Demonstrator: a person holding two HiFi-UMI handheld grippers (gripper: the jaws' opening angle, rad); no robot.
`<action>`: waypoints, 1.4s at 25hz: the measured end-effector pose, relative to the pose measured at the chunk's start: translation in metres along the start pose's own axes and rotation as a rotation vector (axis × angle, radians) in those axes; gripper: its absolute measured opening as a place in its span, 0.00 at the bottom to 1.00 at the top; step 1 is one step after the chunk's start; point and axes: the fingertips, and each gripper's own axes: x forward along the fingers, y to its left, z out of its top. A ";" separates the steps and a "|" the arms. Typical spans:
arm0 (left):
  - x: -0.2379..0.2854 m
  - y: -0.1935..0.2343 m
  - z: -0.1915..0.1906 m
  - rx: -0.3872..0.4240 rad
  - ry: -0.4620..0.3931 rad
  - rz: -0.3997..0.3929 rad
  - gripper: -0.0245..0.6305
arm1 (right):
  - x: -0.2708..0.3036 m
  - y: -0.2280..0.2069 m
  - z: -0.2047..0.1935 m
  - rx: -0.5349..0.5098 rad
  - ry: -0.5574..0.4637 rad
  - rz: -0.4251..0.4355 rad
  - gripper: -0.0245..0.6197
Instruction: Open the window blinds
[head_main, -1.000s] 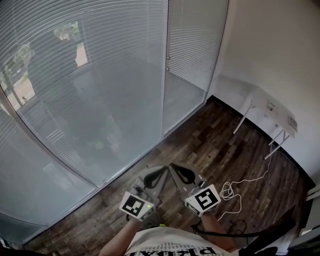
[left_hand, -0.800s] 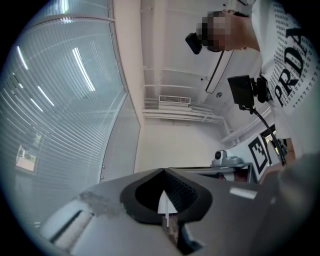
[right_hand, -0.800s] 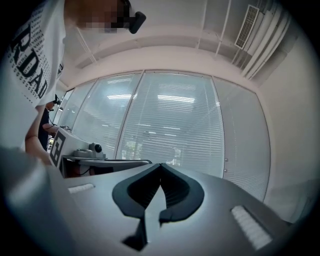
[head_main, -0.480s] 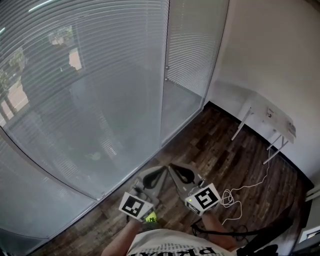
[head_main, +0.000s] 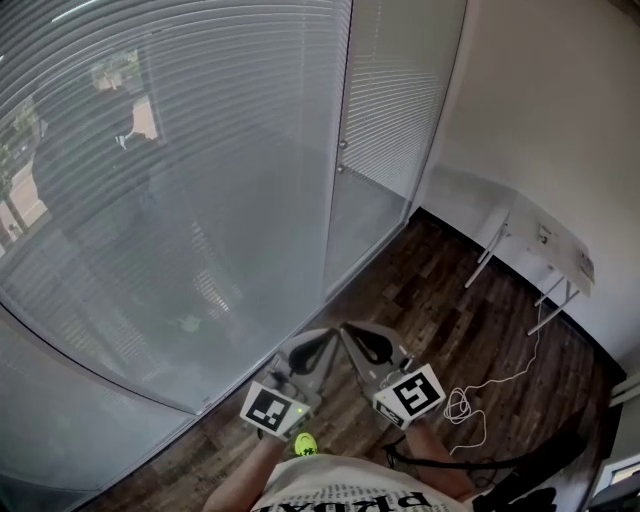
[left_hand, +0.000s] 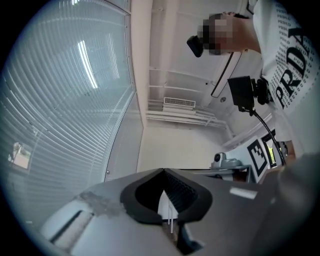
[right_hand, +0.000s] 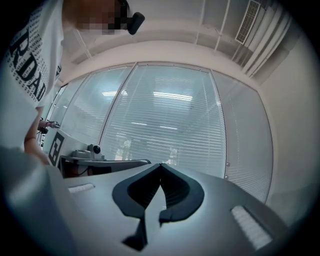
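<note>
Closed window blinds (head_main: 180, 150) hang behind the glass panels ahead and fill the upper left of the head view. The blinds (right_hand: 165, 125) also spread across the right gripper view, and the blinds (left_hand: 60, 110) line the left of the left gripper view. My left gripper (head_main: 333, 336) and right gripper (head_main: 343, 330) are held side by side low in the head view, tips close together, a good way short of the glass. Both are shut with nothing between the jaws. The left gripper (left_hand: 162, 171) points slightly upward; the right gripper (right_hand: 160, 165) points level at the blinds.
A narrower glass door panel (head_main: 385, 130) with a small knob (head_main: 340, 143) stands right of the big pane. A white wall (head_main: 540, 120) closes the right side, with a white folding table (head_main: 545, 245) against it. A white cable (head_main: 480, 390) lies coiled on the dark wood floor (head_main: 430, 300).
The person has walked closer to the glass; the panes and door frame have shifted in the head view. Both grippers keep their side-by-side pose, still shut.
</note>
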 end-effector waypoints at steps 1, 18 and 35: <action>0.002 0.007 -0.002 0.000 -0.003 0.000 0.03 | 0.006 -0.003 -0.003 -0.002 -0.003 -0.003 0.05; 0.077 0.078 -0.032 0.036 0.040 0.021 0.03 | 0.065 -0.088 -0.024 0.005 0.001 0.008 0.05; 0.177 0.109 -0.077 0.090 0.037 0.126 0.03 | 0.082 -0.195 -0.054 0.007 -0.029 0.124 0.05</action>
